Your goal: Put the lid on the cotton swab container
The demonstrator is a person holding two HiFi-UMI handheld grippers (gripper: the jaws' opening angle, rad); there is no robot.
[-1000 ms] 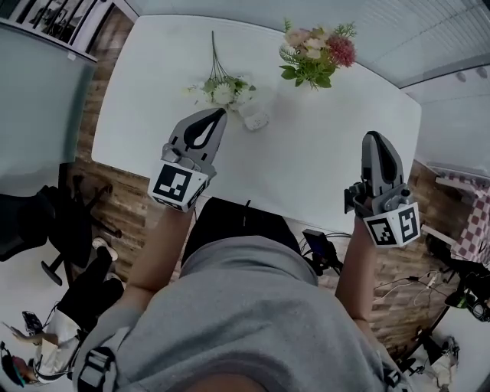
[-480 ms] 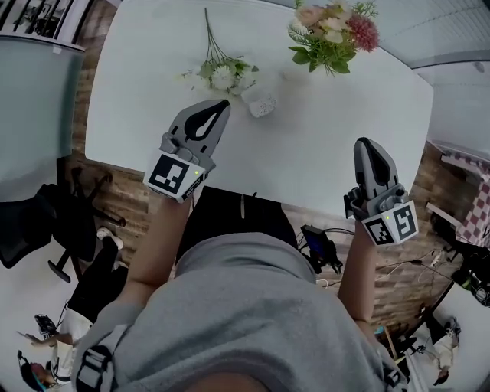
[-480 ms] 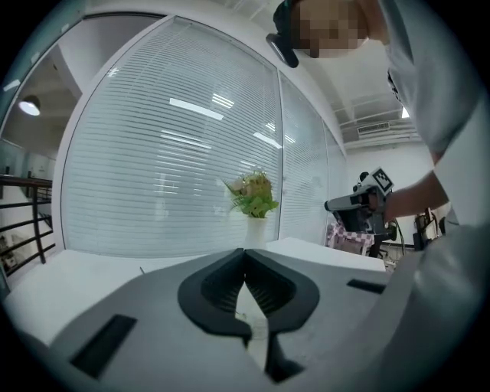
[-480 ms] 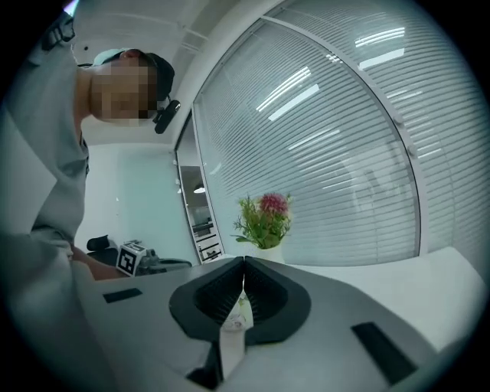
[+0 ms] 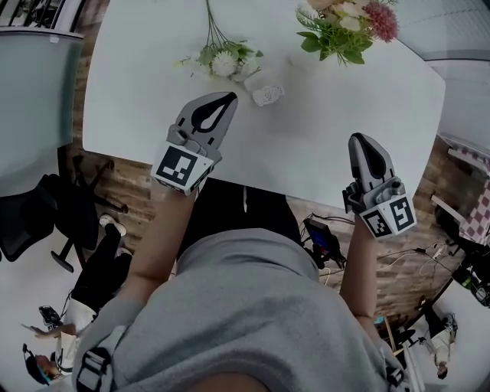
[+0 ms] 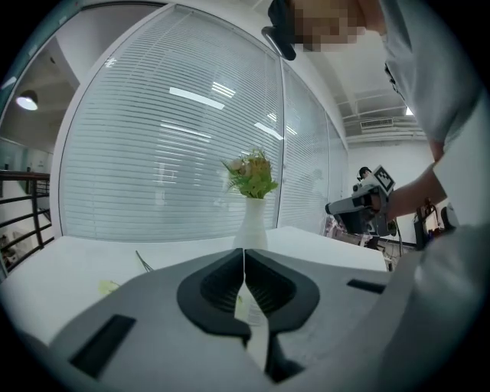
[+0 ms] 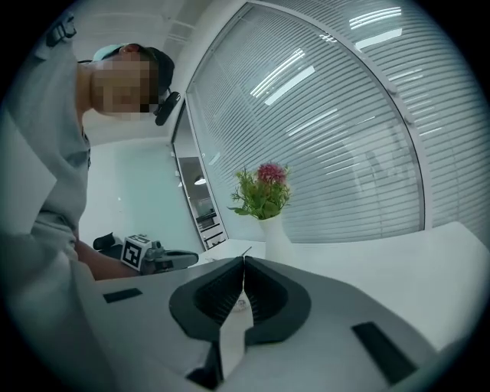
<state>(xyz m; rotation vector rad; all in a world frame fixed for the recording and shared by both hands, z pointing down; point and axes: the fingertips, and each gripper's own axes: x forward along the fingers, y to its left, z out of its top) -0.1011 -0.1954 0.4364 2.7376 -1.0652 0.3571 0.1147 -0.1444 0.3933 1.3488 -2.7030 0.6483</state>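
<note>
The cotton swab container (image 5: pixel 268 95) is a small pale tub on the white table (image 5: pixel 306 145), right of the loose flowers; I cannot make out a separate lid. My left gripper (image 5: pixel 232 96) hovers just left of the tub, shut and empty, its jaws meeting tip to tip in the left gripper view (image 6: pixel 244 253). My right gripper (image 5: pixel 357 138) is over the table's near edge, well to the right of the tub. It is also shut with nothing in it, and its jaws touch in the right gripper view (image 7: pixel 244 260).
A white vase of flowers (image 5: pixel 346 19) stands at the table's far side and shows in both gripper views (image 6: pixel 251 222) (image 7: pixel 272 230). A loose flower sprig (image 5: pixel 222 60) lies behind the tub. A black office chair (image 5: pixel 38 222) stands at the left, and cables (image 5: pixel 321 241) lie on the floor.
Both grippers have come down nearer the table, and both have stayed shut. The head camera has shifted, so the tub and flowers sit higher in the picture.
</note>
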